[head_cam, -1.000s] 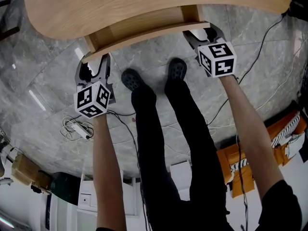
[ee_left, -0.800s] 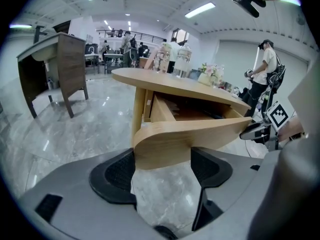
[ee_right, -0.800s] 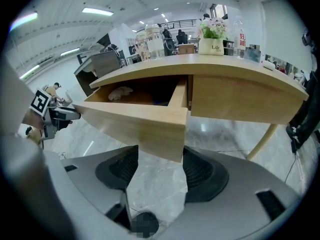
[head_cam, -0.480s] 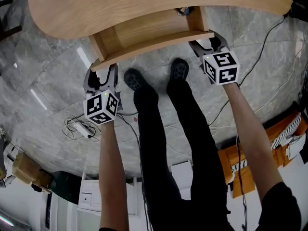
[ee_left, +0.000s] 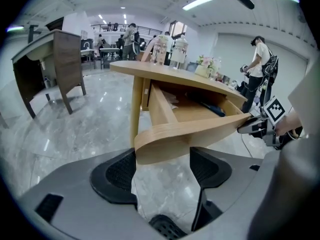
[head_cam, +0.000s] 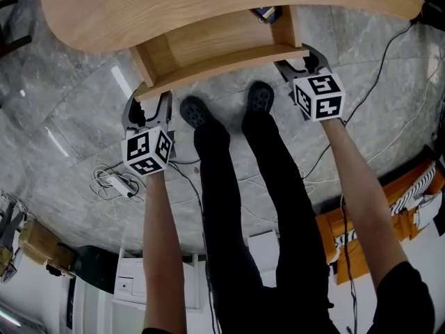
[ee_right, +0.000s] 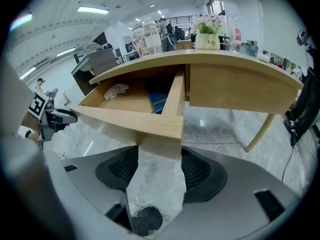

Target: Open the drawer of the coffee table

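Note:
The wooden coffee table (head_cam: 208, 5) has its drawer (head_cam: 215, 42) pulled out toward me. Its curved front panel (head_cam: 222, 65) spans between both grippers. My left gripper (head_cam: 147, 106) is shut on the panel's left end (ee_left: 165, 141), which sits between the black pads (ee_left: 117, 173). My right gripper (head_cam: 297, 61) is shut on the right end (ee_right: 157, 131), whose squared corner rests between that gripper's pads (ee_right: 202, 171). Inside the drawer lie a blue flat item (ee_right: 159, 99) and a white crumpled cloth (ee_right: 116, 90).
My legs and black shoes (head_cam: 257, 99) stand just below the drawer front. A power strip with cables (head_cam: 111, 183) lies on the grey marble floor at left, an orange object (head_cam: 361, 232) at right. Slanted table legs (ee_left: 135, 109) (ee_right: 260, 129) flank the drawer. A flower pot (ee_right: 207, 38) stands on the tabletop.
Both grippers have drawn back toward me with the drawer front, and the drawer has slid further out from under the tabletop. Most of the motion came in the first half second.

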